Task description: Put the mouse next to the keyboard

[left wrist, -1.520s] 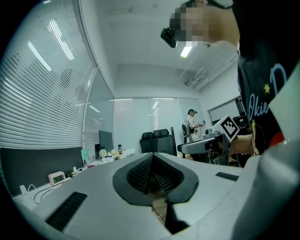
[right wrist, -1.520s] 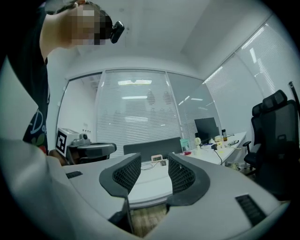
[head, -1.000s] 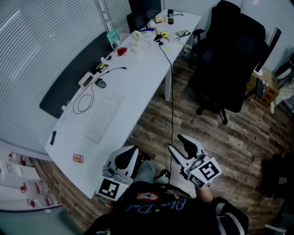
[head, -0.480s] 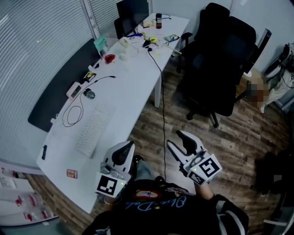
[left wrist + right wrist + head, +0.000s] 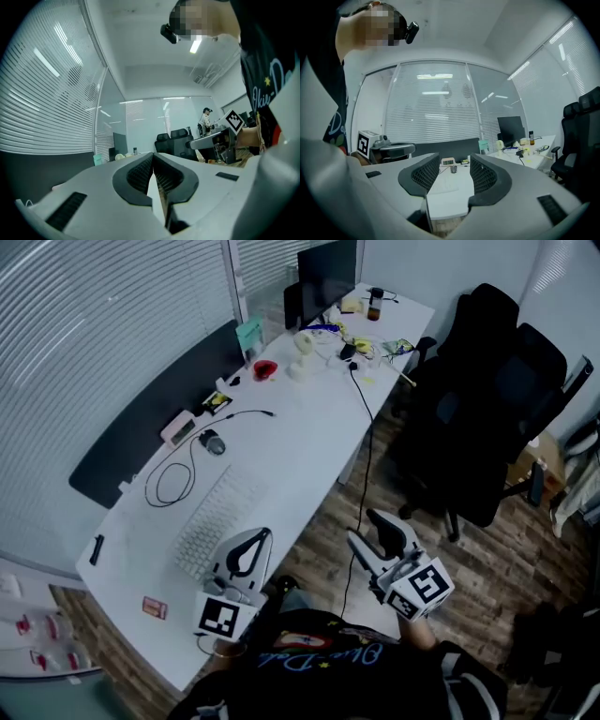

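Observation:
A dark mouse [image 5: 215, 442] lies on the white desk [image 5: 291, 437], its cable looped to the left. The white keyboard [image 5: 216, 521] lies nearer me, apart from the mouse. My left gripper [image 5: 261, 532] hovers at the desk's front edge just right of the keyboard, jaws shut on nothing [image 5: 153, 157]. My right gripper [image 5: 364, 527] is over the wooden floor beside the desk, open and empty. In the right gripper view [image 5: 454, 159] the mouse [image 5: 453, 169] and keyboard [image 5: 442, 183] show between the jaws, far off.
Two black office chairs [image 5: 487, 399] stand to the right of the desk. A monitor [image 5: 326, 277] and small clutter fill the far end. A pink device [image 5: 178, 427], a red card [image 5: 156, 607] and a black marker [image 5: 97, 549] lie on the desk. A cable [image 5: 361, 474] hangs off its edge.
The whole view has shifted as I moved toward the desk. Both grippers have come closer to it, the left one now at the keyboard's end. The jaws look unchanged.

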